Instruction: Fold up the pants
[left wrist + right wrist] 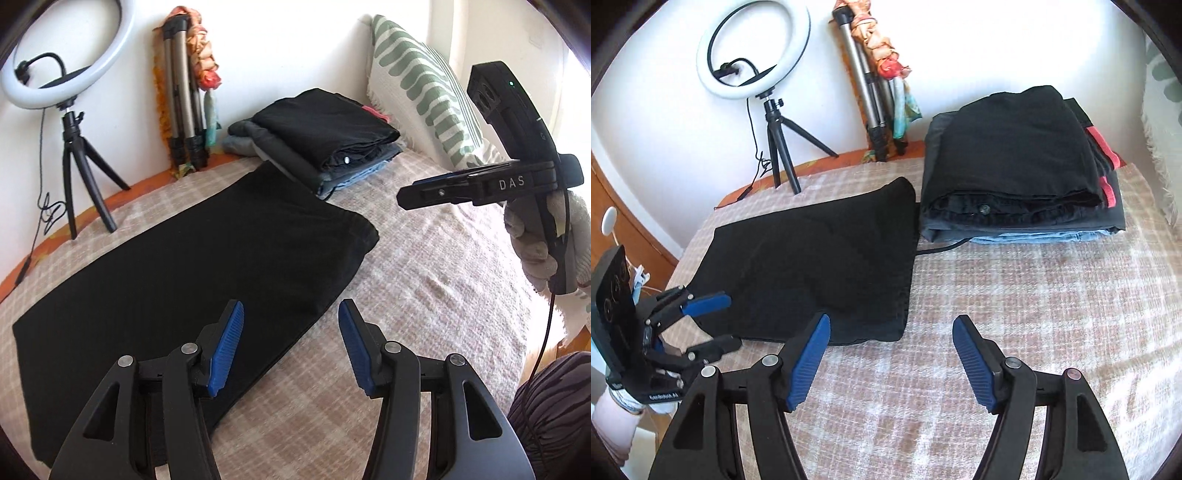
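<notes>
1. Pants [192,266]: black, folded into a long flat rectangle, lying on the blanket. Left wrist view: fills the centre and lower left of the frame. Right wrist view [820,266]: centre left, one corner raised in a soft hump at its upper right.
2. Left gripper [291,343]: jaws wide apart, holding nothing; blue pads [227,347] hang over the near edge of the pants. In the right wrist view it sits at lower left [720,321], jaws spread at the pants' left end, contact not clear.
3. Right gripper [891,354]: jaws wide apart, empty, above bare blanket just right of the pants' near corner. In the left wrist view it appears side-on at right [417,194], held in a gloved hand [535,251], well above the bed; its opening cannot be judged from there.
4. Blanket [1015,314]: pink-and-white check, covers the bed.
5. Stack [1015,173]: folded clothes, black on top, denim at the bottom, upper right, just beside the pants.
6. Ring light [753,51]: on a small tripod, upper left, against the wall.
7. Tripod [868,99]: folded, leaning on the wall, top centre, a patterned scarf draped over it.
8. Pillow [424,88]: white with green marks, upper right of the left wrist view.
</notes>
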`<state>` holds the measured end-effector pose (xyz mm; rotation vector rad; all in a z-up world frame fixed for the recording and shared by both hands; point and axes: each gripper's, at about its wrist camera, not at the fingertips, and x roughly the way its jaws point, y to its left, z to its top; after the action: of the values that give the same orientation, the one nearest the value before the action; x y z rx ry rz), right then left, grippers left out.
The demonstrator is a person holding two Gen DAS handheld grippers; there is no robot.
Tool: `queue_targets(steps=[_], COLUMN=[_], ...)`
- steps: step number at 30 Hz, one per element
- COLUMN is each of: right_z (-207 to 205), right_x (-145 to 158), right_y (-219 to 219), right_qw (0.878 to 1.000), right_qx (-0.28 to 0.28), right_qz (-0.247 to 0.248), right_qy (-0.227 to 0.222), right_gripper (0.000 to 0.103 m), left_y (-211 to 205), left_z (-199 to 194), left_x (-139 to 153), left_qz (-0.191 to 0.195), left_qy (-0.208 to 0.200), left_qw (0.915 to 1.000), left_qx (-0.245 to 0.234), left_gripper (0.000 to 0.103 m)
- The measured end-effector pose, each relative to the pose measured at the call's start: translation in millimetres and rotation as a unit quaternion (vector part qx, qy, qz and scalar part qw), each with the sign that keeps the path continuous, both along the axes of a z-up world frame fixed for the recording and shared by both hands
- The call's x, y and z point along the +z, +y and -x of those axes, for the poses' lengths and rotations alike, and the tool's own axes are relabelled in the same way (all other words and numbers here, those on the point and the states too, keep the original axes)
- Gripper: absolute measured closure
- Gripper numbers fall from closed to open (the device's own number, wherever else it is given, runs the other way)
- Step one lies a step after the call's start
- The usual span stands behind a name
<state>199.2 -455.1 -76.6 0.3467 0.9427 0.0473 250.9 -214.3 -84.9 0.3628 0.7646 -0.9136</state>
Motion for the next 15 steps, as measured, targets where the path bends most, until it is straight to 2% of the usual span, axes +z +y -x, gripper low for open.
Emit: queue_targets(steps=[6, 11, 15], right_z=[-7, -20, -30], right_x=[-8, -18, -22], right_y=[-33, -48, -53], right_qw=[0.998, 0.996, 0.995], right_qx=[-0.028, -0.033, -0.029], right_qz=[-0.047, -0.078, -0.095], right_qy=[-0.002, 0.005, 0.006], right_gripper=[0.031, 0.031, 0.031], left_y=[-59, -101, -123], left_z=[14, 23, 21], left_x=[-10, -27, -46], left_qz=[-0.012, -0.044, -0.078], left_qy=[-0.003, -0.024, -0.037], left_qw=[0.9989, 0.9964, 0.994], left_qx=[-0.044, -0.068, -0.068], left_gripper=[0.049, 0.048, 0.047])
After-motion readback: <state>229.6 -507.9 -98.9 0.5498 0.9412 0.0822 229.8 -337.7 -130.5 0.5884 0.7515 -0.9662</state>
